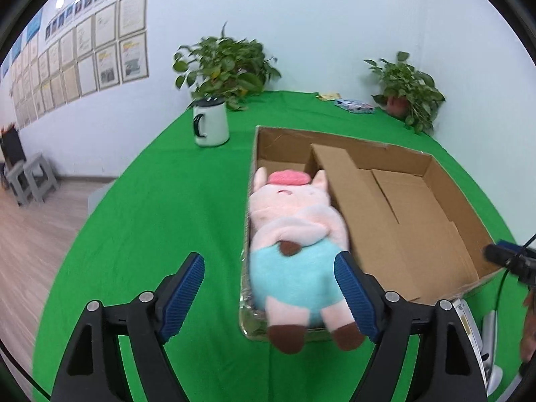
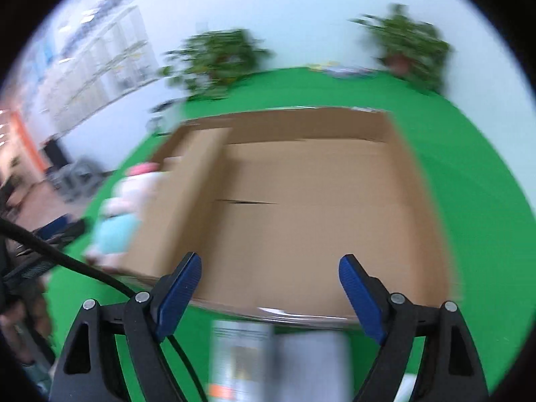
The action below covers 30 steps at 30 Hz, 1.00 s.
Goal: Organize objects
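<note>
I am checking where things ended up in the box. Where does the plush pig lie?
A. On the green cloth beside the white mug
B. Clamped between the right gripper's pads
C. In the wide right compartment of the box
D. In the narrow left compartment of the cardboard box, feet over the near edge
D: the plush pig lies left of the divider in the cardboard box, its brown feet hanging over the near edge.

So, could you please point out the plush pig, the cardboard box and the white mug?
plush pig [image 1: 294,261]: left wrist view, blue belly.
cardboard box [image 1: 415,221]: left wrist view, inner floor.
white mug [image 1: 214,124]: left wrist view, side wall.
</note>
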{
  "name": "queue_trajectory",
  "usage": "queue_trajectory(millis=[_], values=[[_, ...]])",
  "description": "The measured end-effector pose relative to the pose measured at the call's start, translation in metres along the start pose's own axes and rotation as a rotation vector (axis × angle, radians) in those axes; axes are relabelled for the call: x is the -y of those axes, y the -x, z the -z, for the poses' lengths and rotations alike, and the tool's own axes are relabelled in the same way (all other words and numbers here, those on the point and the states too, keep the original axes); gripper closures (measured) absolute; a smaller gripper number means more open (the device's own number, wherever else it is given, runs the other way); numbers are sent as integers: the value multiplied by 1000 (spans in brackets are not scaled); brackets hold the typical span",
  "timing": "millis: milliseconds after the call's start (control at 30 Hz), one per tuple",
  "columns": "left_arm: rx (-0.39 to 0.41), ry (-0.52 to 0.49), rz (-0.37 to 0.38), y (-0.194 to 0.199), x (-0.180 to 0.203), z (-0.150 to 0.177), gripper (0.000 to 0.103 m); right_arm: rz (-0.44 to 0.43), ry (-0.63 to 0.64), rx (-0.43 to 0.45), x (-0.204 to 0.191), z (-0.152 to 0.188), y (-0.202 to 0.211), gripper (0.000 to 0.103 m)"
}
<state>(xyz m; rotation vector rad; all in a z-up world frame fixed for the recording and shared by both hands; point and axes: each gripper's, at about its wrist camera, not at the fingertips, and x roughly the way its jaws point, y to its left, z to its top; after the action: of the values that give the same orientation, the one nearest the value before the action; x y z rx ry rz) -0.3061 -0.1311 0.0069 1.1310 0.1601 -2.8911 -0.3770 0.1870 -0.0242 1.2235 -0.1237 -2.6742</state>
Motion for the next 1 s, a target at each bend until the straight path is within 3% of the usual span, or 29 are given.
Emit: queue_trajectory(millis=[133, 233, 267, 400, 533, 733, 800, 1000], values=[[-33, 32, -10, -16, -23, 5, 29, 150, -141, -91, 85, 2, -16, 23], [-75, 78, 24, -30, -39, 10, 35, 173, -208, -154, 117, 9, -34, 47], [-85, 98, 57, -34, -43, 11, 36, 170, -210, -166, 120, 11, -38, 59], [-86, 121, 125, -40, -51, 13, 47, 162, -172, -131, 110, 15, -38, 82], [-88, 99, 146, -41, -49, 12, 68, 190, -160, -113, 98, 21, -34, 88], [-102, 89, 158, -45, -48, 8, 72, 180, -175, -120, 99, 22, -28, 90], [-112, 94, 188, -45, -49, 10, 80, 176, -186, -126, 101, 21, -29, 89], [-115, 89, 187, -42, -46, 12, 81, 200, -150, -116, 97, 23, -27, 89]])
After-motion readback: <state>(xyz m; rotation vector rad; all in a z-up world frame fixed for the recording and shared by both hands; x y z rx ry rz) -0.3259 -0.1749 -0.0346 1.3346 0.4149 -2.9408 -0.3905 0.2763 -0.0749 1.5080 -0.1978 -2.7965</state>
